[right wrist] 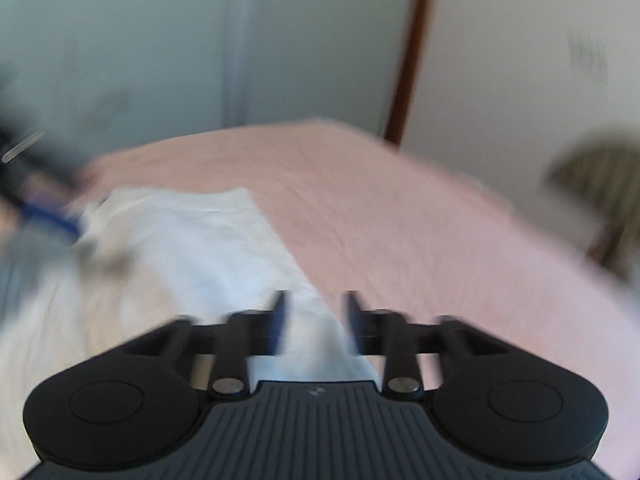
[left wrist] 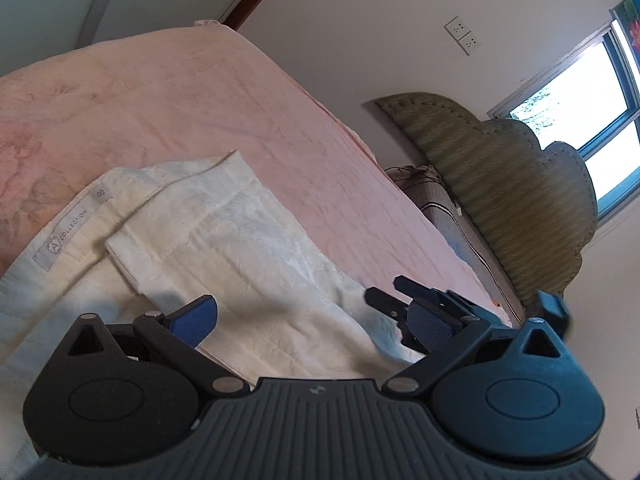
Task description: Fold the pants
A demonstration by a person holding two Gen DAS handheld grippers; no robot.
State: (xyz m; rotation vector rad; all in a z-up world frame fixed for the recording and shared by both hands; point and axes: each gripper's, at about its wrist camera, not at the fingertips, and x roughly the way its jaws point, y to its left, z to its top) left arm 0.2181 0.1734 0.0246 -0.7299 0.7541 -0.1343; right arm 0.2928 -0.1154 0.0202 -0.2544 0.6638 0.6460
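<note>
Left gripper open above cream pants; folded, waistband label showing.

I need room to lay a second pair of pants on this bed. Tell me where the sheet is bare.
The pink sheet is bare from the long edge of the white pants out to the bed's far end and its side by the green headboard. The near corner is crowded: pants plus both hand-held grippers, left and right.

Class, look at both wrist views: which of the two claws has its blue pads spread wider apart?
The left claw: its blue pads stand far apart over the white pants; the right claw shows a narrower gap.
</note>
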